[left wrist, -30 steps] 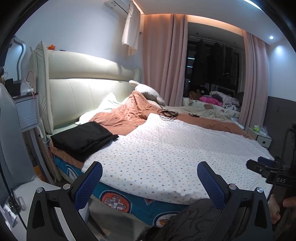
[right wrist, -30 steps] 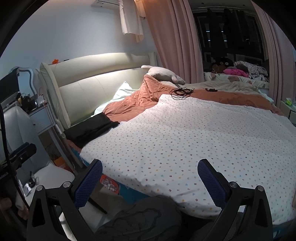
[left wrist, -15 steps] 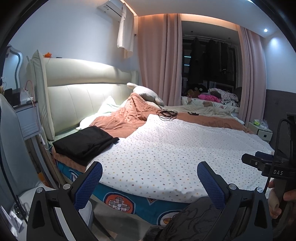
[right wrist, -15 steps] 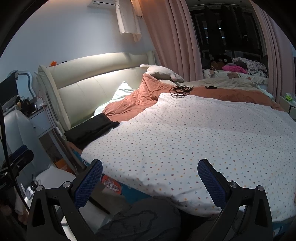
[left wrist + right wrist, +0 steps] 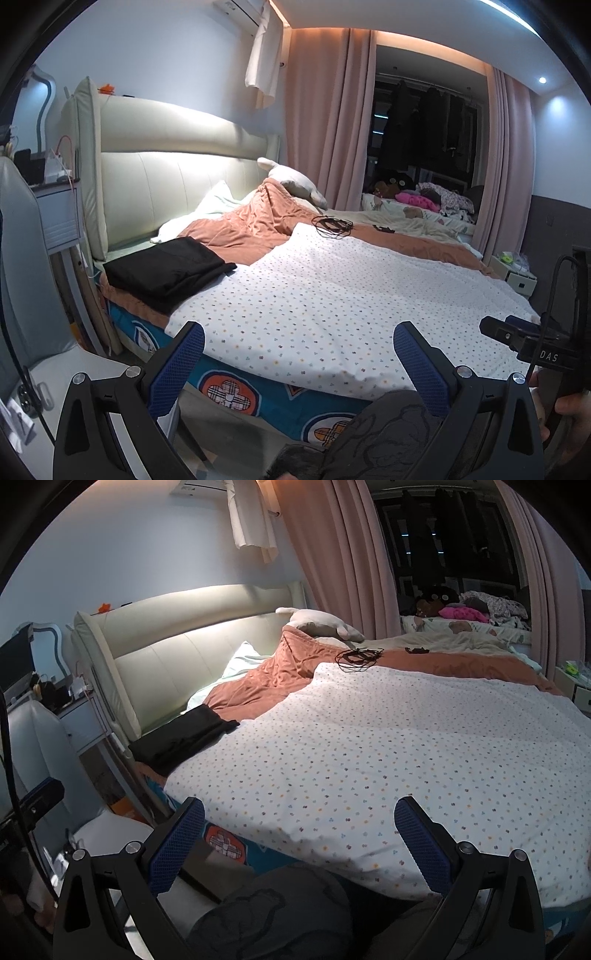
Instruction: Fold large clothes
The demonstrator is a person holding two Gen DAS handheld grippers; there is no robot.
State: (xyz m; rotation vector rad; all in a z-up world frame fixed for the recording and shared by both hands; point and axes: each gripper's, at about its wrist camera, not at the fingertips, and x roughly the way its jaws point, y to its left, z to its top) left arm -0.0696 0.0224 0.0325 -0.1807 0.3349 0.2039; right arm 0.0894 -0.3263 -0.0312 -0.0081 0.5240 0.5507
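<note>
Hovering just off the near edge of the bed, the left gripper [image 5: 297, 363] has its blue-padded fingers [image 5: 177, 367] spread wide with nothing between them. The right gripper [image 5: 299, 843] is likewise spread and empty, its pads [image 5: 421, 843] framing the near hem of the dotted white quilt [image 5: 388, 746]. That quilt covers most of the bed [image 5: 258, 391], whose blue side panel with orange flower patches shows below the hem.

A folded black garment [image 5: 166, 269] lies at the head end of the bed, close to the cream headboard [image 5: 177, 177]; it rests on the rust-orange blanket [image 5: 255, 229], just beside the quilt's left edge, and in the right wrist view it [image 5: 184, 734] sits in the same corner. Low in both views, between the fingers, there is a dark grey patterned fabric [image 5: 388, 424]; it may be the person's clothing or another garment, and the view does not settle which.

A tangle of black cable [image 5: 358, 655] lies on the orange blanket at the quilt's far edge. A white pillow [image 5: 295, 181] leans by the pink curtains [image 5: 325, 129], and a white nightstand [image 5: 55, 206] stands left of the headboard. At the right edge of the left wrist view, the other gripper's black body is visible, held in a hand [image 5: 570, 411].
</note>
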